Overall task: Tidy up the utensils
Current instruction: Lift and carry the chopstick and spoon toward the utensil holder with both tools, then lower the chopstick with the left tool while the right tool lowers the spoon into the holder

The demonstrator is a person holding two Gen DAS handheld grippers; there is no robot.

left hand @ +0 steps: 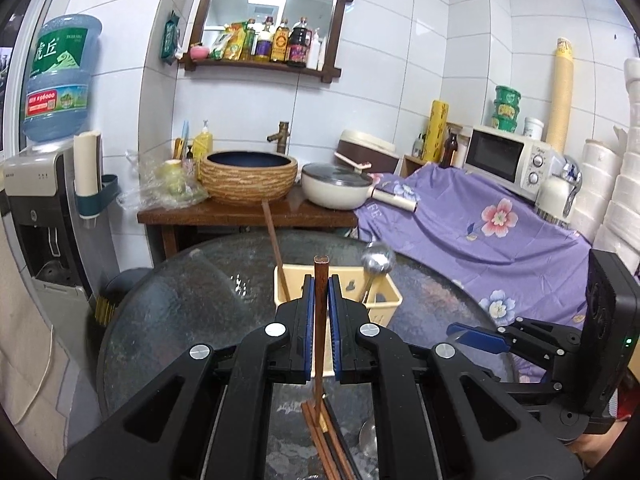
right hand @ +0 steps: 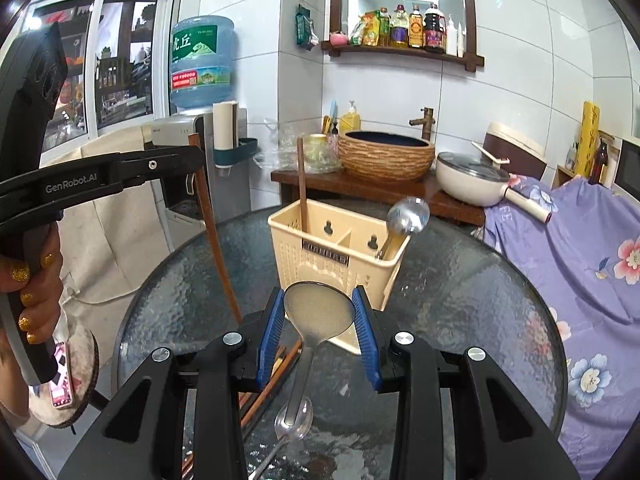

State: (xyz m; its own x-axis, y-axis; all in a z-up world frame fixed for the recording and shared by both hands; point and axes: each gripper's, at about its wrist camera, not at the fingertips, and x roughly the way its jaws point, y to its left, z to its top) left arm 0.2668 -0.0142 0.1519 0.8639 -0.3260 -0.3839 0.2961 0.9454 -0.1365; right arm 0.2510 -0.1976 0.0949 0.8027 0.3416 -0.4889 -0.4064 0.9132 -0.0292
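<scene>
Clamping a dark brown wooden chopstick (left hand: 320, 320), the left gripper (left hand: 319, 312) holds it upright; the right gripper (right hand: 319, 320) grips a steel spoon (right hand: 316, 320) at its bowl. Beyond on the round glass table (right hand: 460, 300), a cream plastic utensil caddy (right hand: 320, 248) holds another chopstick (right hand: 301, 184) and spoon (right hand: 406, 218).
</scene>
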